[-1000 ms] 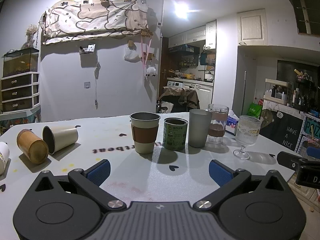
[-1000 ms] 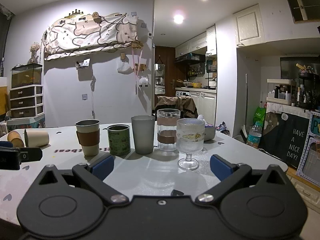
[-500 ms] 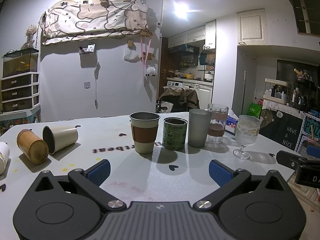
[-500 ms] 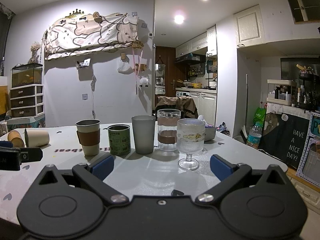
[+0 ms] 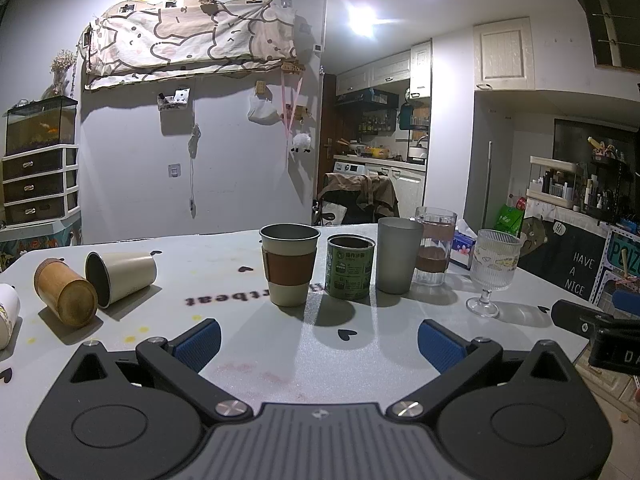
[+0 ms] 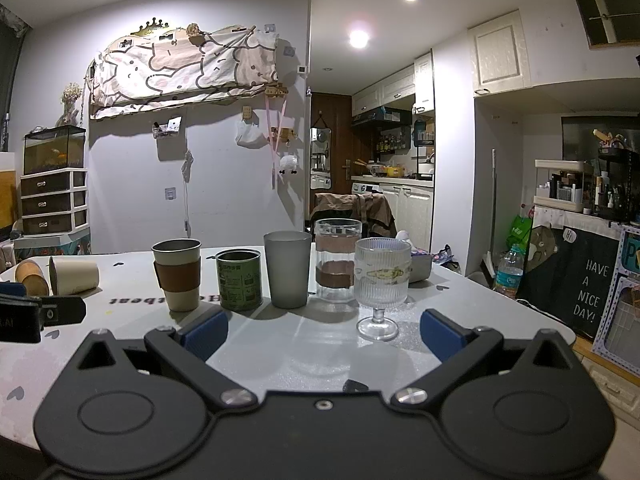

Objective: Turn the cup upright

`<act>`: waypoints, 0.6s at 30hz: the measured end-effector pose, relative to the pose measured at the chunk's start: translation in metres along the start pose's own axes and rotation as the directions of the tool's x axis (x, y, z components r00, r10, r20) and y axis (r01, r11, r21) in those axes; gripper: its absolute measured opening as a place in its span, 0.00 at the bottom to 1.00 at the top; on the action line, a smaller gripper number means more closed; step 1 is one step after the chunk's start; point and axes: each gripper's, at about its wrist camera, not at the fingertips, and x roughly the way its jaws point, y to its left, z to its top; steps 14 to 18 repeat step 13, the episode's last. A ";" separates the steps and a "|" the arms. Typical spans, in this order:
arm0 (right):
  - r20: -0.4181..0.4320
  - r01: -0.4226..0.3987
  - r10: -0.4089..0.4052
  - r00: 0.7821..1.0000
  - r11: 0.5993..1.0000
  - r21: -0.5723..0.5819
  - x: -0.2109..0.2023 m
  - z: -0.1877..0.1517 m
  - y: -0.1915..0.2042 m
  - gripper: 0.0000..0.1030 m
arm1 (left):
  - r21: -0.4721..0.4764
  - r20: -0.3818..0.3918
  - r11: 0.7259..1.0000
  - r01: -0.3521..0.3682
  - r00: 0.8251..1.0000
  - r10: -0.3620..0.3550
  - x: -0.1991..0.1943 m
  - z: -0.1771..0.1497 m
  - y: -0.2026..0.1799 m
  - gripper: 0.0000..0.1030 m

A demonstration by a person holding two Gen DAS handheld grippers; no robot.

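At the bench's far left, the cream cup lay on its side, mouth toward the camera, touching a wooden cup. Left hand-held gripper and right hand-held gripper hovered wide, empty. Approach step, judged; next: swing left, grip cup wall.

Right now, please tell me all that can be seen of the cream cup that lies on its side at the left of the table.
The cream cup is a plain tapered tumbler with a matte, pale outside and a dark inside. It lies on its side on the white table, its open mouth turned toward the left wrist camera and leftward. A wooden-looking cylinder lies just beside it on the left; whether they touch cannot be told. Neither gripper touches it. In the right wrist view it shows at the far left.
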 end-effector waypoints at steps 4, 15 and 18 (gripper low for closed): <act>0.001 0.001 -0.001 1.000 1.000 -0.001 0.000 0.000 -0.001 1.00 | -0.001 0.000 1.000 -0.001 1.000 0.001 0.000 0.000 0.000 1.00; 0.001 0.000 0.000 1.000 1.000 -0.001 0.000 0.000 0.000 1.00 | -0.001 -0.001 1.000 -0.001 1.000 0.001 -0.002 -0.001 0.000 1.00; 0.001 0.000 0.000 1.000 1.000 -0.001 0.000 0.000 0.000 1.00 | -0.001 -0.001 1.000 -0.001 1.000 0.001 -0.002 -0.001 0.000 1.00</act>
